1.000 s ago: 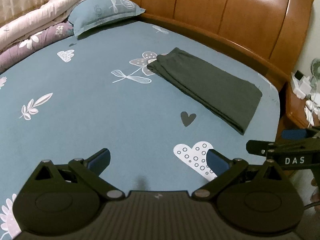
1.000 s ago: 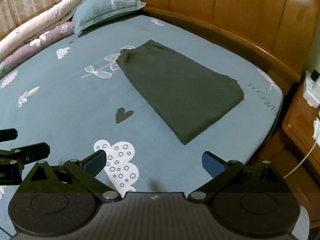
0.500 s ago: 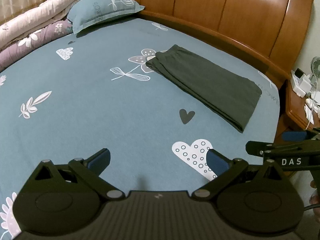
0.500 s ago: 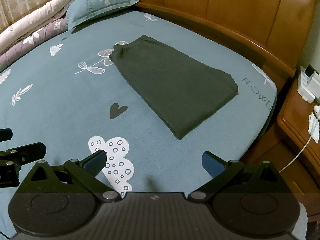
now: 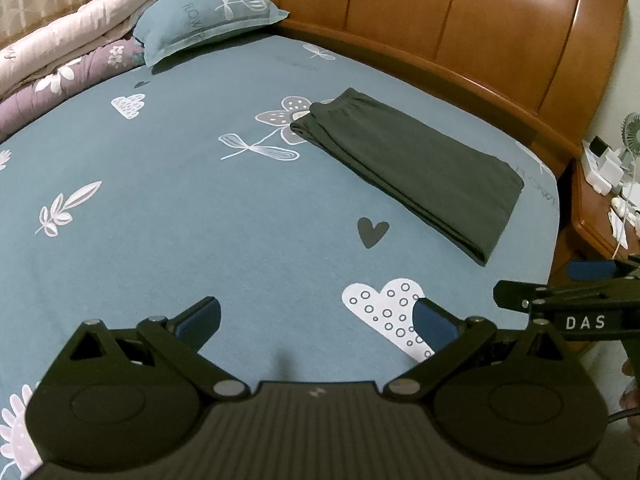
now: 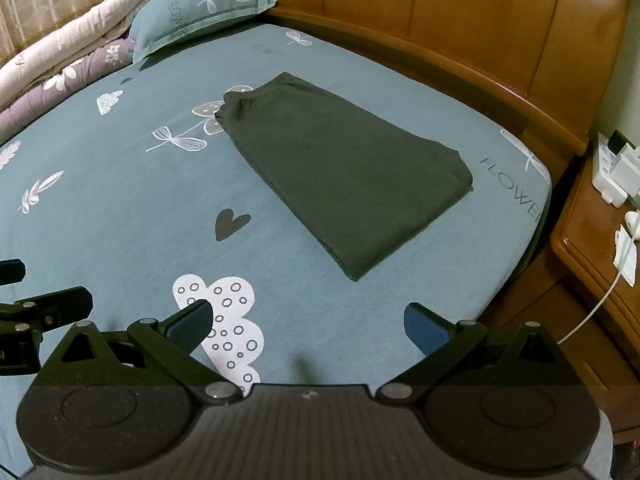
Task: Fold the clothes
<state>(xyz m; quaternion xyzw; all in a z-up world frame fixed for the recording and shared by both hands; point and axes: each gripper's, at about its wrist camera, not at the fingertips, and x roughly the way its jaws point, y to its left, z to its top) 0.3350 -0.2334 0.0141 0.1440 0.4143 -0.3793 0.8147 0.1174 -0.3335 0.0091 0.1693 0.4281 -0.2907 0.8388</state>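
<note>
I hold both tools low over the near edge of the bed [image 5: 168,216], and neither carries anything; my left gripper [image 5: 316,320] stands with its blue pads spread wide over bare sheet, and my right gripper [image 6: 306,322] is just as wide, with a white heart print showing between and under its pads. The dark green garment [image 6: 340,176] lies well ahead of me, at about one o'clock from the left tool and twelve o'clock from the right; it rests flat on the sheet as a long, tidy rectangle with layered edges showing along its near side, its narrower gathered end at eleven o'clock beside the flower print, its broader end at three o'clock near the bed's corner. Nothing touches it.

I judge the folding to be partly done at least; the piece looks already doubled lengthwise, and whether it needs one more fold across I cannot say for sure. If it does, the next move calls for me to carry both grippers forward to one short end, pinch the two corners through all layers, lift just clear, and lay that end over the other; the risk is the layers sliding apart, so the pinches should be even. The pillow [image 5: 204,12] and rolled quilts [image 5: 80,40] at ten o'clock are well clear.
</note>
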